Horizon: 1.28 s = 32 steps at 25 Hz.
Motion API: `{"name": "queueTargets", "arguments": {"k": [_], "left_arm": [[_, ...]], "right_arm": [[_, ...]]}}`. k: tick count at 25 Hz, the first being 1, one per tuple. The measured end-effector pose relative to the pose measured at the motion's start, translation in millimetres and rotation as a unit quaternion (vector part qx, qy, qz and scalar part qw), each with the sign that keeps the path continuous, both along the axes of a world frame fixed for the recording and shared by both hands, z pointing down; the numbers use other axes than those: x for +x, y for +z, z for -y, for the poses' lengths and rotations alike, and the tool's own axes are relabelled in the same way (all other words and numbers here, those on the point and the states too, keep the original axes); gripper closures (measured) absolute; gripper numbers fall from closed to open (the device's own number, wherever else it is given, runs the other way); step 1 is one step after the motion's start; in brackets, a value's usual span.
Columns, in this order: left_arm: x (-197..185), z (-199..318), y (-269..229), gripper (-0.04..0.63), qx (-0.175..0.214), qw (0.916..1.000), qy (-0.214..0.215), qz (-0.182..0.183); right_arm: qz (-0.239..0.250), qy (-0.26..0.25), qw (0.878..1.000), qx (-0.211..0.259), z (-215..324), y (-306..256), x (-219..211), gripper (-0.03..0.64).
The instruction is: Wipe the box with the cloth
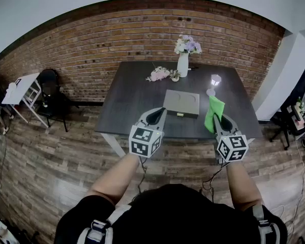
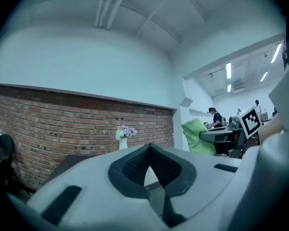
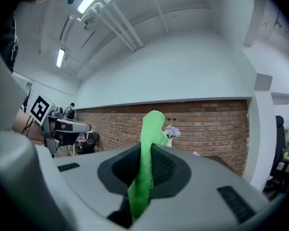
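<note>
A flat grey box with a small gold latch lies near the front middle of the dark table. My right gripper is shut on a green cloth, which stands up from the jaws in the right gripper view as a green cloth. It hovers at the table's front right, beside the box. My left gripper is shut with nothing in it, just left of the box's front edge; its jaw tips meet in the left gripper view.
A white vase of flowers and a small bouquet stand at the back of the table, a small lamp-like thing at the right. A black chair and a white side table stand at the left by the brick wall.
</note>
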<state>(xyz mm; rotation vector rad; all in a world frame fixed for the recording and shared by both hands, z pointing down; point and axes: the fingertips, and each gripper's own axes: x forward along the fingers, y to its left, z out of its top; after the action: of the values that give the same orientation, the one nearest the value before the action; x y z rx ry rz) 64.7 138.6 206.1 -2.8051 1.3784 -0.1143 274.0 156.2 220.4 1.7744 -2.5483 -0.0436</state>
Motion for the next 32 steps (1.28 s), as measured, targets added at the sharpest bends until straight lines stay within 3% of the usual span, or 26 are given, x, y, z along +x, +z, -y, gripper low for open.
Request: {"name": "queueTargets", "arguments": {"k": [20, 32], "left_arm": [[-13, 3, 11, 0.588, -0.008, 1.0000, -0.001, -0.002], [-50, 8, 18, 0.588, -0.020, 0.9997, -0.010, -0.005]], "right_arm": [[0.019, 0.001, 1.000, -0.009, 2, 9, -5, 0.578], [0.012, -0.004, 1.000, -0.019, 9, 13, -34, 0.578]]}}
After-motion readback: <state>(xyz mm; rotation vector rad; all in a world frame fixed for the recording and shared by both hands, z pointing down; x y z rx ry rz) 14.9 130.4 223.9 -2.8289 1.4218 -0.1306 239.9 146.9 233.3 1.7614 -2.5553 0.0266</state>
